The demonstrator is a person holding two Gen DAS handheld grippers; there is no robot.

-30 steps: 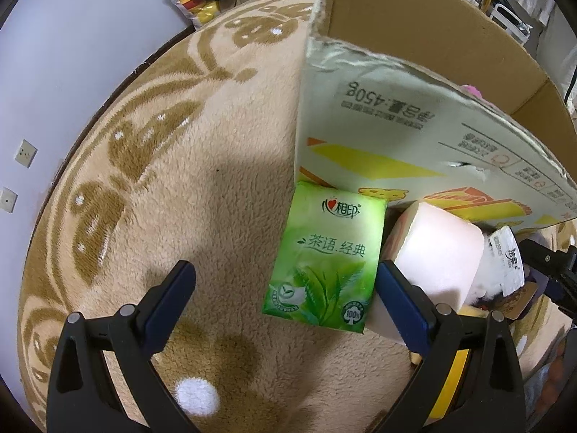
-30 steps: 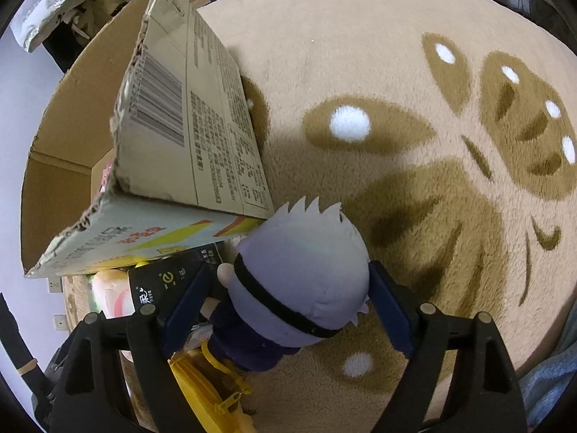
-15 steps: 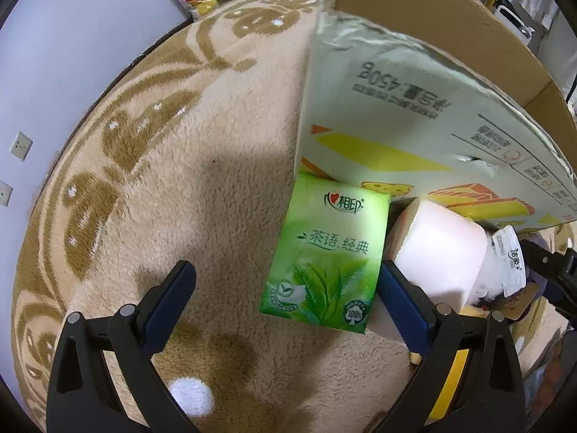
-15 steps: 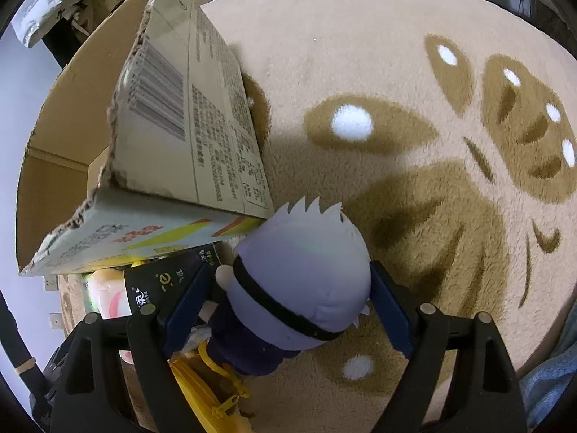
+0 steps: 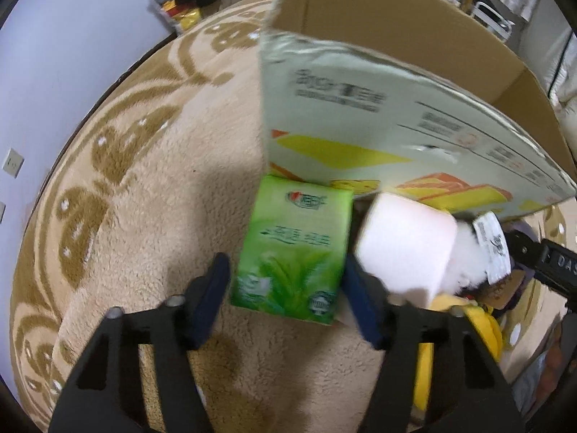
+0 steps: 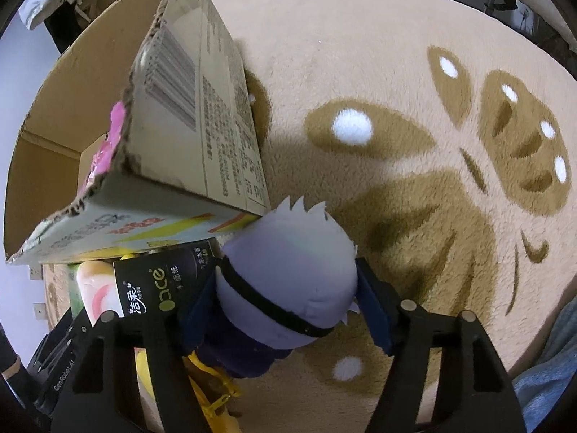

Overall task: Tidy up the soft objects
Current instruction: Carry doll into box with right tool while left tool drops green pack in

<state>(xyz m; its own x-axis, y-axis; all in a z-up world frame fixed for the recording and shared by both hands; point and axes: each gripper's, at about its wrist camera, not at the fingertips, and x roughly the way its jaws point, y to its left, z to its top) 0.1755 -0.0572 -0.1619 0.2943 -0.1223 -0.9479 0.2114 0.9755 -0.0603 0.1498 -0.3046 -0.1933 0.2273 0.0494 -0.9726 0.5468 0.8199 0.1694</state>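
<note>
We see the left gripper (image 5: 286,288) closing around the green tissue pack (image 5: 294,249), near the cardboard box (image 5: 396,115) on the rug (image 5: 144,198). The right gripper (image 6: 285,310) closes around the plush doll (image 6: 288,278), pads touching its head.

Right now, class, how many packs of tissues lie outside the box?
2: a green tissue pack between the closing left gripper jaws, and a black tissue pack beside the plush doll. Others may be hidden.

Open rug (image 5: 137,223) is left free to the left of the tissue pack (image 5: 292,249). Passage on the far side is blocked by the box (image 5: 378,122), on the right by the roll (image 5: 404,249).
</note>
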